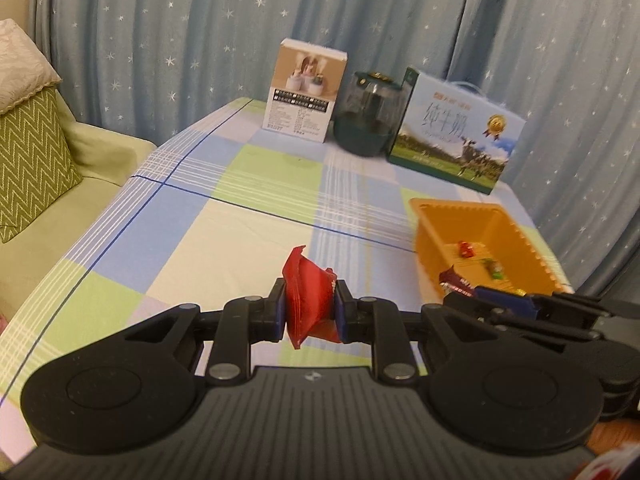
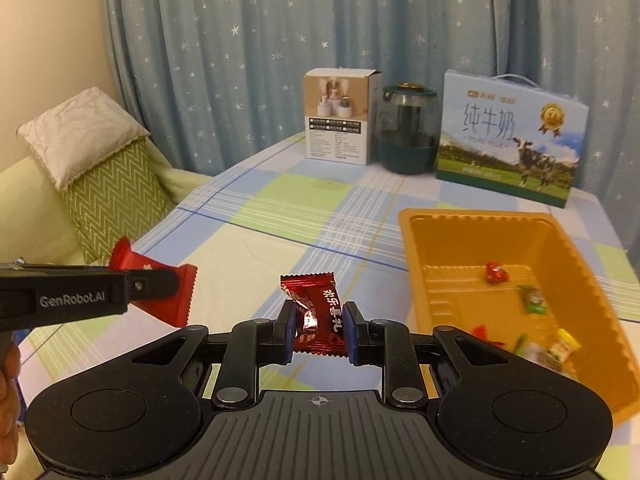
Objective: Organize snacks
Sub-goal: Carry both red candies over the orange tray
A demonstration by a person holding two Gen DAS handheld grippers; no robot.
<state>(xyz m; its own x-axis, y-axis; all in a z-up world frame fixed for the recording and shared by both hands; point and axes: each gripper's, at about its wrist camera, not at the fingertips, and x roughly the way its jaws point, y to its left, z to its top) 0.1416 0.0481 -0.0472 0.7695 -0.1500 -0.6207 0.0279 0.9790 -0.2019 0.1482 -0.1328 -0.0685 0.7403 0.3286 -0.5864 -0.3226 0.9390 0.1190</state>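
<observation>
My left gripper is shut on a plain red snack packet, held above the checked tablecloth; the same packet shows at the left of the right wrist view. My right gripper is shut on a dark red candy packet with white characters, which also peeks out by the orange tray in the left wrist view. The orange tray sits on the table to the right and holds several small wrapped candies.
At the table's far edge stand a white product box, a dark green glass jar and a blue milk carton with a handle. A green sofa with zigzag cushions lies left. Blue starred curtains hang behind.
</observation>
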